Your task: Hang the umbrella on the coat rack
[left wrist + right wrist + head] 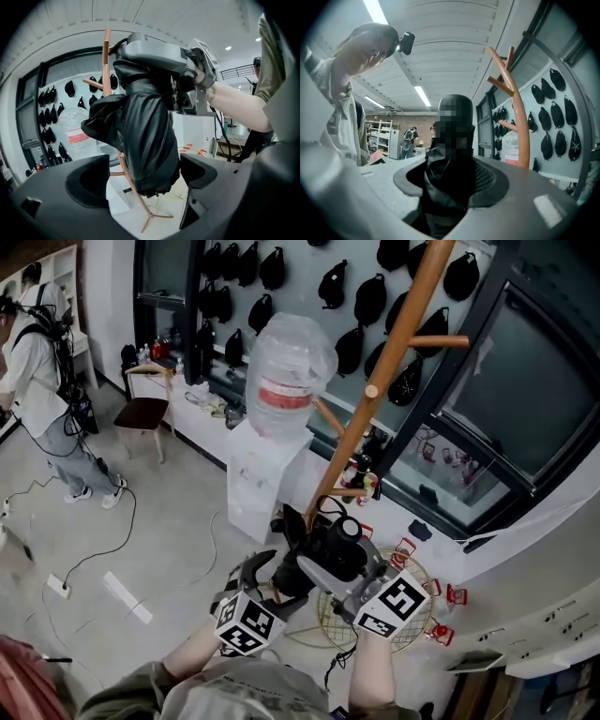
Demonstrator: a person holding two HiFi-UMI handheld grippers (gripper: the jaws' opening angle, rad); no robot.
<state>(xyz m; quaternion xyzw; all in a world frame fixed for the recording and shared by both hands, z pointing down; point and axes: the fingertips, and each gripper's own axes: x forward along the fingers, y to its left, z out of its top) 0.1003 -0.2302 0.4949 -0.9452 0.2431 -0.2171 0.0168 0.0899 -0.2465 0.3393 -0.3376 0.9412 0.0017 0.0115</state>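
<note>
Being clamped in the right gripper, the black umbrella was held near the coat rack; the left gripper was spread wide around it, without touching.

Left gripper: jaws spread wide, no squeeze on the umbrella hanging in the gap.
Right gripper: jaws clamped on the umbrella's black fabric, pointing level.
Forearms: left forearm and right forearm bare, reaching forward side by side.
Spacing: grippers close together, right one higher.
</note>
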